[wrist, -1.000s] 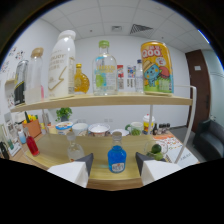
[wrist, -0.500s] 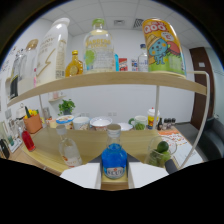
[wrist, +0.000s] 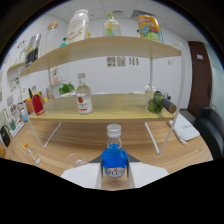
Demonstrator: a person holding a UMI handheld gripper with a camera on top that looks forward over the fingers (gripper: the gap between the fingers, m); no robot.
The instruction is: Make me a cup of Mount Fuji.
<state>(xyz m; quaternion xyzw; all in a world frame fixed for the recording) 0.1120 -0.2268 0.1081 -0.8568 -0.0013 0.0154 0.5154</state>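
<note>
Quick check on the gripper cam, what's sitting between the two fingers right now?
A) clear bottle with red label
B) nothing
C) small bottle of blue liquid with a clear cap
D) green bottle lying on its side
C: the small blue-liquid bottle with a clear cap stands upright on the wooden table between the white fingers of the gripper, with gaps at either side, so the fingers are open.

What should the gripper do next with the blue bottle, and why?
Probably ease forward a little, then close. The blue bottle stands upright on the wooden table between the fingers of the gripper, which are open with a gap on each side, so nothing holds it yet. Going slowly should keep the fingers from knocking it over.
</note>
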